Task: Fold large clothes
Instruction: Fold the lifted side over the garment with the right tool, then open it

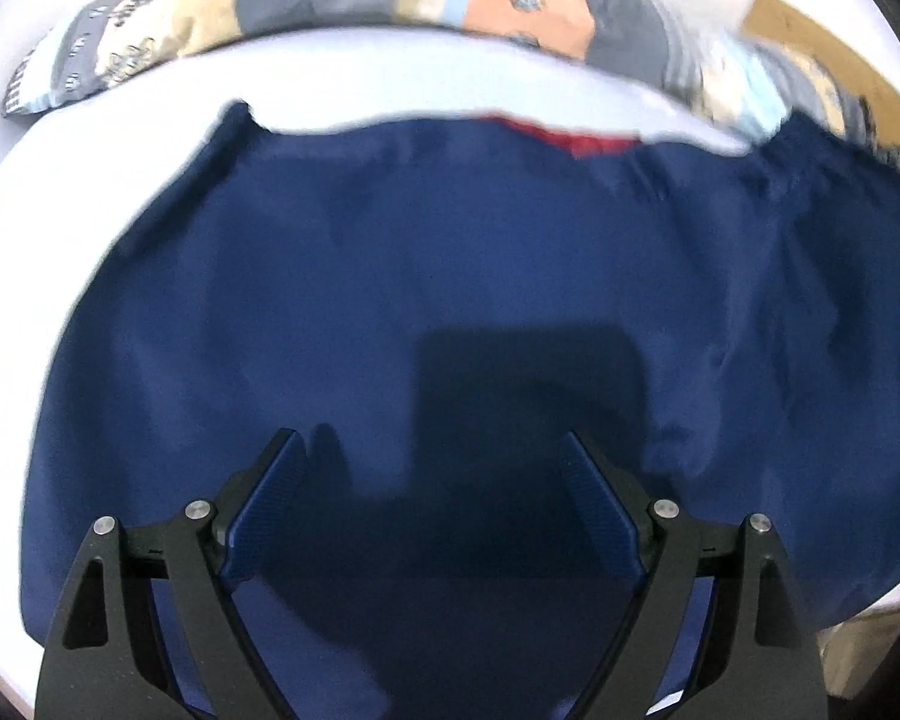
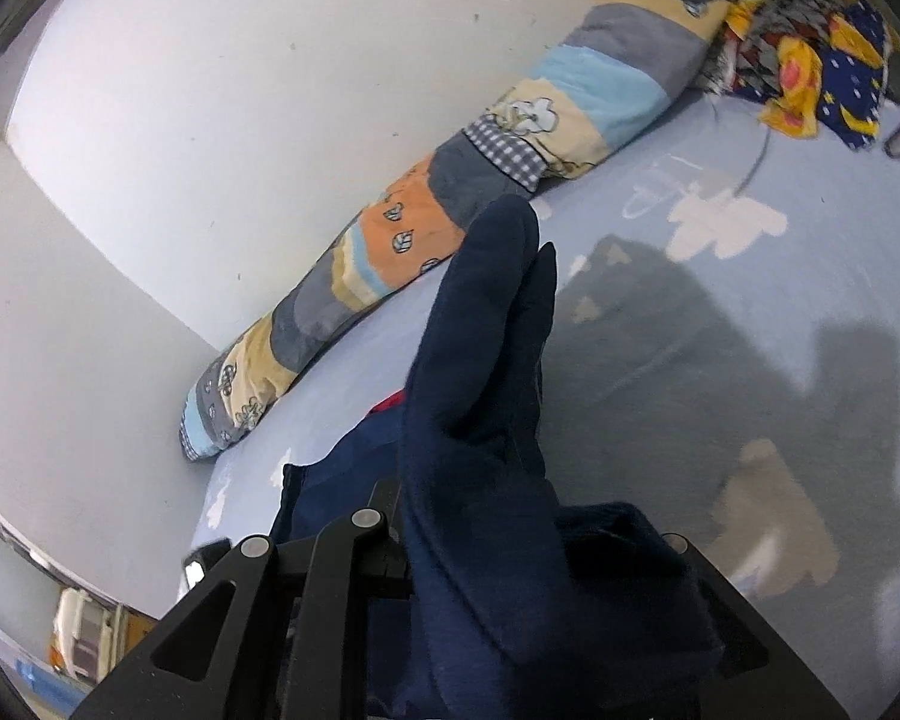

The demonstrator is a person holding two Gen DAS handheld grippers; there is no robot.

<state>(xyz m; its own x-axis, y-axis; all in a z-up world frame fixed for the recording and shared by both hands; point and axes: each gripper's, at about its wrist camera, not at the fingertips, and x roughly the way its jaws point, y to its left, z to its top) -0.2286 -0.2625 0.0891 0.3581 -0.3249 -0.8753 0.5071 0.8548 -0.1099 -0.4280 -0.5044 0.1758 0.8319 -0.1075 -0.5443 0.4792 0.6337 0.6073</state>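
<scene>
- The garment [image 1: 426, 276], a navy piece, lies spread on the bed [image 1: 120, 96]; a red patch [image 1: 576, 135] shows at its far edge, and one part of it [image 2: 486, 396] is lifted off the sheet in the right wrist view.
- The right gripper [image 2: 450, 546] pinches that lifted cloth, jaws nearly together, and the cloth stands up in front of the lens.
- The left gripper [image 1: 432, 468] hangs over the flat cloth with its fingers spread wide and nothing between them.
- We judge a fold is in hand: the raised part is to be carried across and laid down, and the left should pin or smooth the body meanwhile.
- The patchwork bolster [image 2: 426, 228] lies along the wall, well clear.
- Hidden: the right fingertips under cloth, the garment's near edge, and what kind of garment it is. The left view is blurred.
</scene>
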